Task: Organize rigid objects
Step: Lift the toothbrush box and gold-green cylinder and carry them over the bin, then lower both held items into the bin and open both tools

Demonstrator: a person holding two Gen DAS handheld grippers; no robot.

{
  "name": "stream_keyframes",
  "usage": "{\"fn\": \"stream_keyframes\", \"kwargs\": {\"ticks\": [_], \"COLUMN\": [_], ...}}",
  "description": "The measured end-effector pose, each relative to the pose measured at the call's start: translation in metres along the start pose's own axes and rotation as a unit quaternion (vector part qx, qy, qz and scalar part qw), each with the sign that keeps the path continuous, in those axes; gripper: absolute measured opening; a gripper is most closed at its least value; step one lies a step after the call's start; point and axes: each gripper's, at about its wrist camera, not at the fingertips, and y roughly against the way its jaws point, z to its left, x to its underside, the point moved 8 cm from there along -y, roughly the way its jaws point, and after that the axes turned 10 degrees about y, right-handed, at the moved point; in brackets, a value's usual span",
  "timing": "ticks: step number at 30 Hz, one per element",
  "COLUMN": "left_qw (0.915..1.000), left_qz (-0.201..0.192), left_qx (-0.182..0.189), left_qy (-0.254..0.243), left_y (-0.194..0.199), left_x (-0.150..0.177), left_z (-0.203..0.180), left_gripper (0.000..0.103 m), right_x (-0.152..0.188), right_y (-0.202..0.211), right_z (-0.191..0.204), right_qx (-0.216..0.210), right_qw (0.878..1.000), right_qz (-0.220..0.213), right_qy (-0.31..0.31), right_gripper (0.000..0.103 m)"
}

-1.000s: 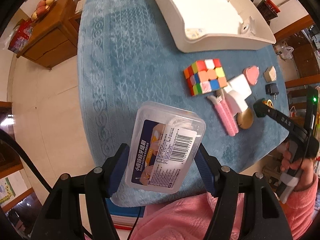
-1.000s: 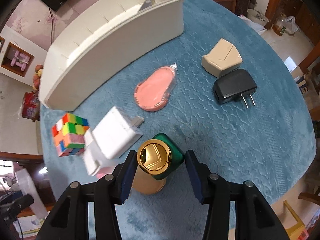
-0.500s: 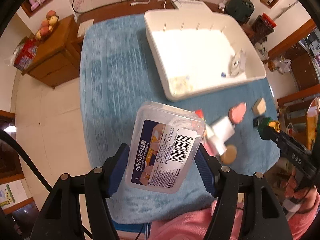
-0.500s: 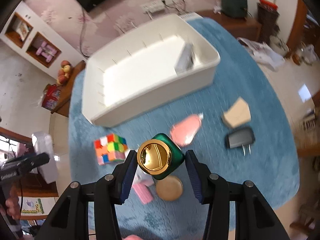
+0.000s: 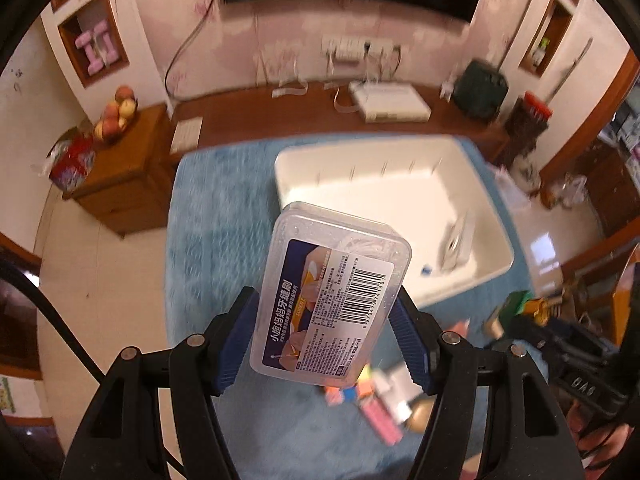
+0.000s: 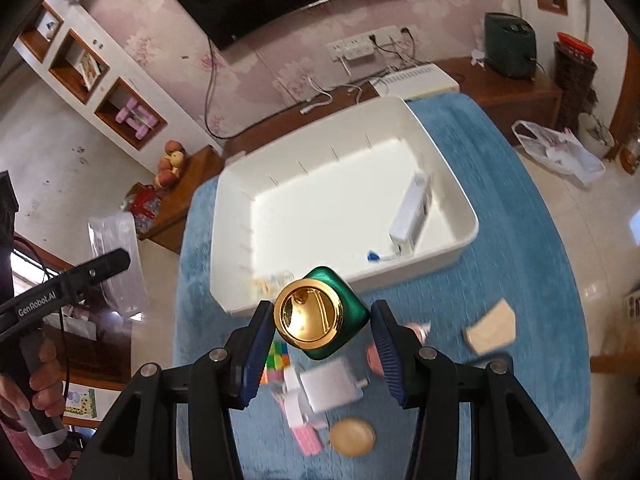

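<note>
Living-room desk under a blue textured cloth, white bin at the far side. Both hands are loaded and up in the air on the near side of the bin.

Left hand-held gripper: clamped on a clear plastic floss-pick box, barcode label facing the camera, box standing up between the pads. Right hand-held gripper: clamped on a green bottle with a gold cap, cap toward the lens.

Step in hand, as I read it: carry both over the rim and set them inside. Tips:
- Bin floor is mostly bare; a white device leans against the right wall, with small bits near the front-left corner. Aim the bottle at the open middle.
- Lower before opening; the bottle looks heavy and round-edged, likely to roll if dropped.
- Keep the hand-held grippers well apart, box left, bottle right.

Left on the cloth: Rubik's cube, white charger, pink clip, round tan compact, beige block.
</note>
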Motion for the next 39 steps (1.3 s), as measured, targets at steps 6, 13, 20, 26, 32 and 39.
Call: {"fn": "stream_keyframes", "kwargs": {"ticks": [6, 13, 20, 26, 32, 39], "left_qw": [0.9979, 0.9934, 0.9934, 0.9958, 0.9979, 0.9977], "left_qz": [-0.047, -0.096, -0.078, -0.044, -0.015, -0.013], "left_qx": [0.042, 0.064, 0.082, 0.074, 0.056, 0.051], "left_qy": [0.015, 0.005, 0.020, 0.031, 0.030, 0.041], "left_y": [-0.007, -0.029, -0.065, -0.093, -0.104, -0.094], "left_x": [-0.015, -0.025, -0.025, -0.019, -0.014, -0.011], "left_z": [-0.015, -0.036, -0.049, -0.054, -0.055, -0.051], "left_gripper": [0.069, 0.069, 0.070, 0.070, 0.070, 0.077], "right_x": [-0.021, -0.037, -0.045, -0.042, -0.040, -0.043], "right_y": [-0.012, -0.033, -0.065, -0.085, -0.097, -0.090], "right_z": [-0.001, -0.002, -0.004, -0.014, -0.024, -0.026], "right_qx": [-0.031, -0.069, -0.089, -0.086, -0.077, -0.069], "right_qw": [0.999, 0.996, 0.995, 0.996, 0.997, 0.998], "right_qz": [-0.023, -0.036, -0.026, -0.008, 0.012, -0.004], "right_qy": [0.016, 0.034, 0.037, 0.019, 0.001, 0.005], "right_gripper": [0.050, 0.050, 0.050, 0.050, 0.050, 0.051]}}
